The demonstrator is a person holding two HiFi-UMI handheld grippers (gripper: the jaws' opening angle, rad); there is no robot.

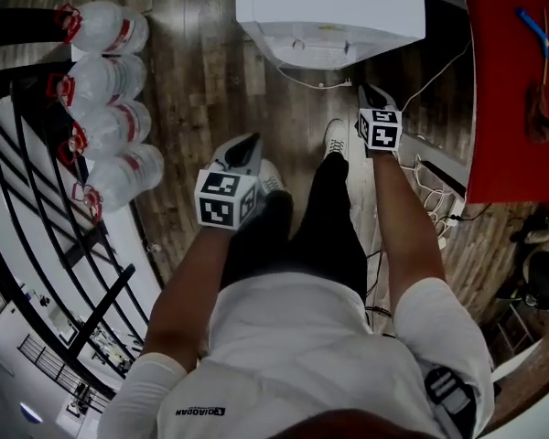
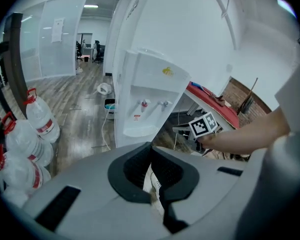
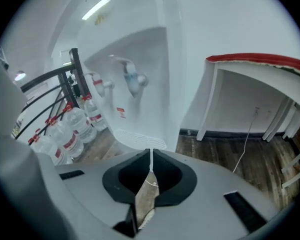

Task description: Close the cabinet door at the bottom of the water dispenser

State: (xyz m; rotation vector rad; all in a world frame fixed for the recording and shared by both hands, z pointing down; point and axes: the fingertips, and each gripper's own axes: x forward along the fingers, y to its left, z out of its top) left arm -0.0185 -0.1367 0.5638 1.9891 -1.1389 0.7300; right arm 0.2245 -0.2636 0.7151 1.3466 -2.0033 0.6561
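Head view: the water dispenser [image 1: 329, 12] stands at 12 o'clock. It is upright with its long axis vertical, so only its white top and tap recess show. Its front faces 6 o'clock, toward the person, and its cabinet door is hidden under that overhang. The left tongs [image 1: 249, 144] sit near centre and point to 1 o'clock. The right tongs [image 1: 368, 91] are nearer the dispenser but clear of it, and point to 11 o'clock. The person's shoes [image 1: 337, 137] stand on the dark wood floor [image 1: 192, 71] between the two tongs. A row of water bottles [image 1: 105, 80] lies at 10 o'clock beside a black railing [image 1: 37, 199]. A red tabletop [image 1: 508, 90] fills 3 o'clock, and cables [image 1: 430, 80] trail across the floor between it and the dispenser.

Left gripper view: these tongs are clenched, with the dark pads meeting at their tips and nothing between them. Only a shoe shows through the gap lower down. The dispenser rises at 12 o'clock, its taps [image 2: 152, 104] facing the camera. Its lower part is cut off by the tongs' grey body. Bottles stand at 9 o'clock, and glass partitions [image 2: 55, 44] close off the room behind them.

Right gripper view: these tongs are also clenched on nothing, shut to a hairline slit. The dispenser's taps and drip tray [image 3: 140, 139] sit at 11 o'clock, near the tips. The bottles and railing are at 9 o'clock, and the red tabletop on white legs is at 2 o'clock. The door cannot be made out here either.
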